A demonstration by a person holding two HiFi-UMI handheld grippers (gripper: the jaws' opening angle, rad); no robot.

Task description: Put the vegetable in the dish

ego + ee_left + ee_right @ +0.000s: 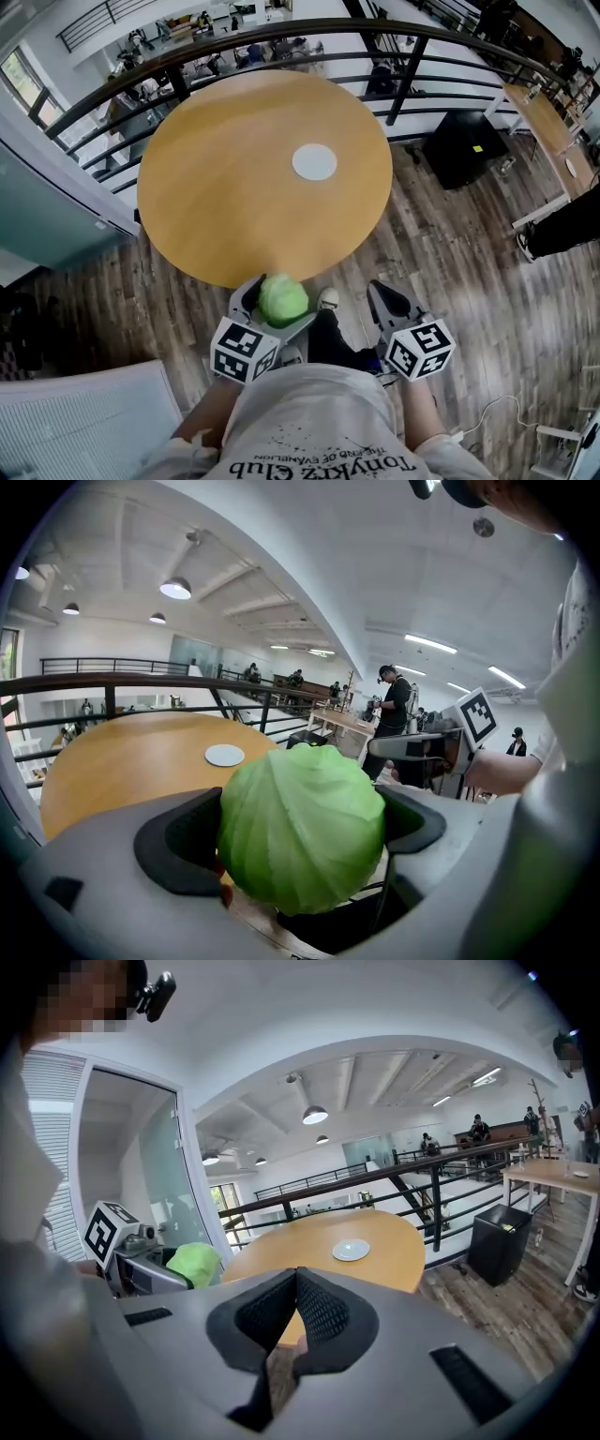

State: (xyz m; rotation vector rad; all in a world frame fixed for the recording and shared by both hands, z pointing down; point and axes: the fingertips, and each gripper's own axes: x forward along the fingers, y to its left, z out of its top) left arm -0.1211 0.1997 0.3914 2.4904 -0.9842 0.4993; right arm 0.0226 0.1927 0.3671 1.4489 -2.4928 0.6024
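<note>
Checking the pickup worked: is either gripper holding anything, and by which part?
The left gripper clamps the green cabbage across its middle, one jaw on each side. The right gripper is shut, empty.

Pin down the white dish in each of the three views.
Head view: dish upper centre, on the round wooden table.
Left gripper view: dish left of centre, beyond the held cabbage.
Right gripper view: dish just right of centre.
Shared landmark: that table.
</note>
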